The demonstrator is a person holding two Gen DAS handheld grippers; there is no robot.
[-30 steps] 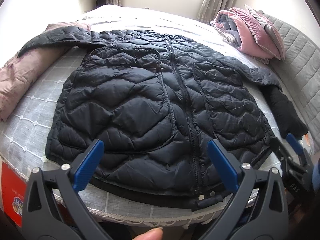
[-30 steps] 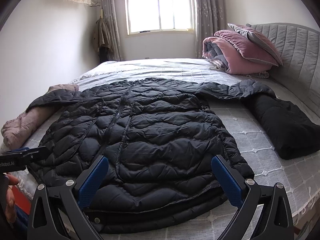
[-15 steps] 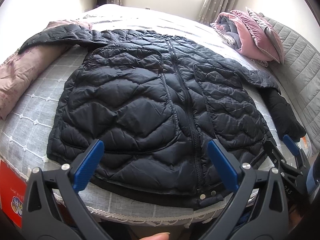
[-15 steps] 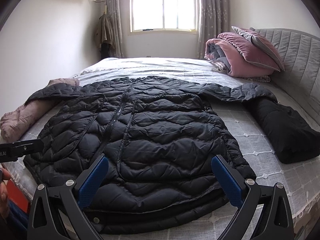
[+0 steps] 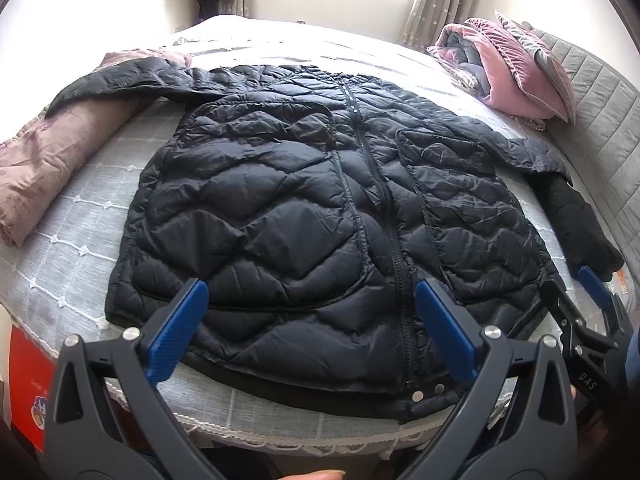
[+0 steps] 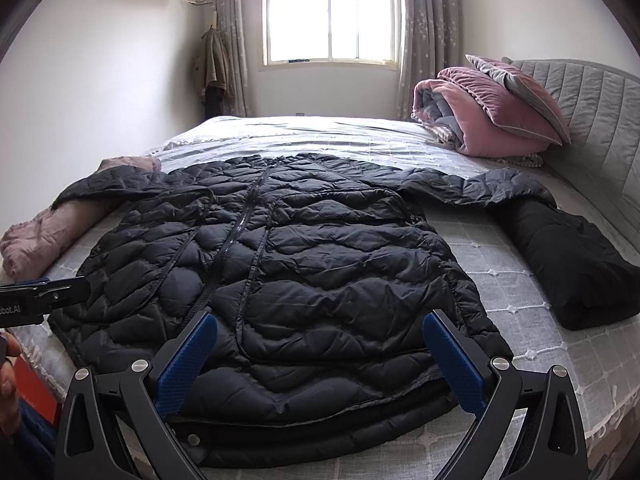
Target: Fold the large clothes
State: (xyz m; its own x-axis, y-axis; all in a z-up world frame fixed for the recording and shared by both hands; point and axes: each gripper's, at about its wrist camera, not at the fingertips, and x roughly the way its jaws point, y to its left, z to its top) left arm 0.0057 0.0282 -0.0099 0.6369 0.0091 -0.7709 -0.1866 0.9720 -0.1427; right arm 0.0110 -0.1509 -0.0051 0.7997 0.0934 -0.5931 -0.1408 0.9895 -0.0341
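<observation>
Left gripper [image 5: 312,328], bottom centre of its frame, stands with fingers spread wide and empty above the hem. Right gripper [image 6: 320,360], likewise at bottom centre, is spread and holds nothing. The black quilted jacket [image 5: 320,216] lies flat, zipped, front up, filling mid-frame on the bed [image 5: 72,240], sleeves out to upper left and right. No fold is made; judged, all folding remains.

bare bedspread [image 6: 500,292] flanks the jacket [image 6: 280,272]; black bundle [image 6: 576,264] blocks right.
</observation>
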